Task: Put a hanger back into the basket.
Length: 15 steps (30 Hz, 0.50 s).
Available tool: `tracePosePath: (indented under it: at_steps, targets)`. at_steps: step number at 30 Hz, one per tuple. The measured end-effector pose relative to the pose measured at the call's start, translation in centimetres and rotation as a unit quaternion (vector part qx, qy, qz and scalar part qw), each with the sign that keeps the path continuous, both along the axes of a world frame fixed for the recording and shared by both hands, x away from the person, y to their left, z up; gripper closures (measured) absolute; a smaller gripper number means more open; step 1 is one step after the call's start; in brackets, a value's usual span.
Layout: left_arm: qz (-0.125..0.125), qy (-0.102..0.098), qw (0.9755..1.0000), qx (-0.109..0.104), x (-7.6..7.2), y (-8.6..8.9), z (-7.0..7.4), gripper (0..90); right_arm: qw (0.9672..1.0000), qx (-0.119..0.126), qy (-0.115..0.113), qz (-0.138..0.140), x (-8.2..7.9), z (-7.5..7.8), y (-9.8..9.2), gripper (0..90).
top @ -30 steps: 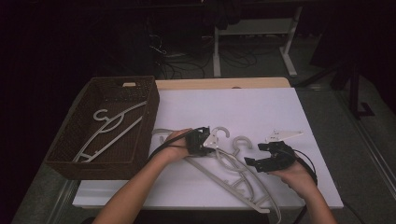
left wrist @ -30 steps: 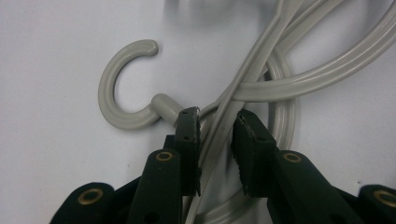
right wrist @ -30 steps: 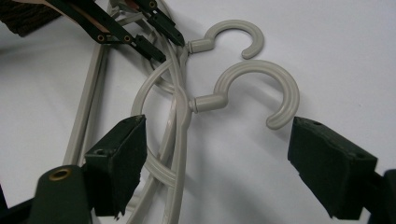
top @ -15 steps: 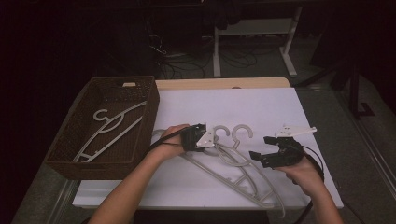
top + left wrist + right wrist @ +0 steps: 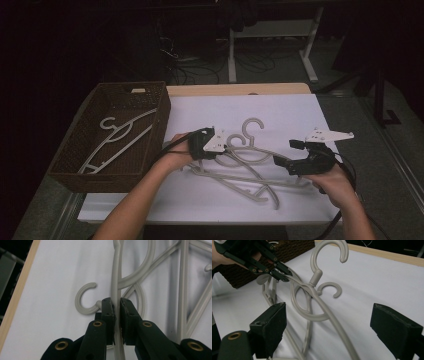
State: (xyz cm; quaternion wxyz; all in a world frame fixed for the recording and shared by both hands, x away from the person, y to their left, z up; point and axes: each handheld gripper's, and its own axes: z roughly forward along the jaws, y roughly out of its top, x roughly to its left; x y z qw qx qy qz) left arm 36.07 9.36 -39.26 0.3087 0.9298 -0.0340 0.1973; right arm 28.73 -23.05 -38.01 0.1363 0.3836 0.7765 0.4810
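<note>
Several pale grey plastic hangers [image 5: 250,172] lie tangled on the white table cover. My left gripper [image 5: 227,149] is shut on the thin arm of one hanger [image 5: 116,272]; its jaws have just been closing on that arm, and the pads [image 5: 109,311] squeeze it from both sides. The gripped hanger's hook [image 5: 329,250] stands raised above the cover. My right gripper [image 5: 286,152] hovers open at the right of the pile, its jaws having just widened a little, with the hanger's shoulder [image 5: 329,315] passing between them untouched. The left gripper [image 5: 283,276] also shows far off in the right gripper view.
A dark wicker basket [image 5: 161,117] stands at the table's left with two grey hangers [image 5: 120,137] inside. A wooden table edge [image 5: 240,89] runs along the back. Bare white cover [image 5: 210,110] lies behind the pile, and beyond it are cables and a desk frame on the floor.
Both hands have risen a little. The left gripper has lifted its hanger, so the hooks stand higher and farther back. The right gripper has drifted right, away from the pile.
</note>
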Motion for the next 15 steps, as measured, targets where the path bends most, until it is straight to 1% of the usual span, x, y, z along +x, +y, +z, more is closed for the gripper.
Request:
tracePosePath:
  at_steps: [3,4,5,6,7,9,11,12,13,14,15]
  targets:
    - [0.027,0.003,0.9996,-0.001,0.2,0.3,0.3,82.9,1.0,0.001,-0.001,0.001,0.0,0.1,0.0,13.3]
    - [0.036,0.004,0.9993,-0.003,0.4,0.4,0.4,82.9,1.0,0.001,-0.001,0.002,-0.1,0.1,0.0,13.2]
    - [0.051,0.007,0.9986,-0.008,0.5,0.6,0.6,82.9,1.0,0.002,-0.001,0.002,-0.1,0.1,0.0,13.2]
    - [0.059,0.009,0.9982,-0.01,0.6,0.7,0.8,82.9,1.0,0.002,-0.002,0.003,-0.1,0.1,0.0,13.3]
    - [0.071,0.017,0.9972,-0.018,0.8,0.9,1.1,82.9,1.0,0.001,-0.001,0.003,-0.1,0.1,0.0,13.3]
    - [0.09,0.022,0.9953,-0.027,1.1,1.3,1.7,82.9,1.0,0.0,0.001,0.006,-0.1,0.0,0.1,13.2]
    - [0.106,0.022,0.9937,-0.03,1.3,1.5,2.4,82.9,1.0,-0.001,0.003,0.009,-0.1,-0.2,0.2,13.2]
    - [0.118,0.022,0.9922,-0.032,1.4,1.7,2.8,82.9,0.9999,-0.003,0.004,0.01,-0.1,-0.3,0.3,13.2]
    - [0.124,0.023,0.9913,-0.037,1.4,1.8,3.1,82.9,0.9999,-0.004,0.004,0.013,-0.1,-0.3,0.4,13.3]
    - [0.135,0.025,0.9894,-0.047,1.5,2.0,3.6,82.8,0.9999,-0.004,0.004,0.014,-0.1,-0.4,0.5,13.2]
    - [0.143,0.025,0.9882,-0.048,1.6,2.1,4.0,82.8,0.9999,-0.005,0.005,0.015,-0.1,-0.4,0.6,13.2]
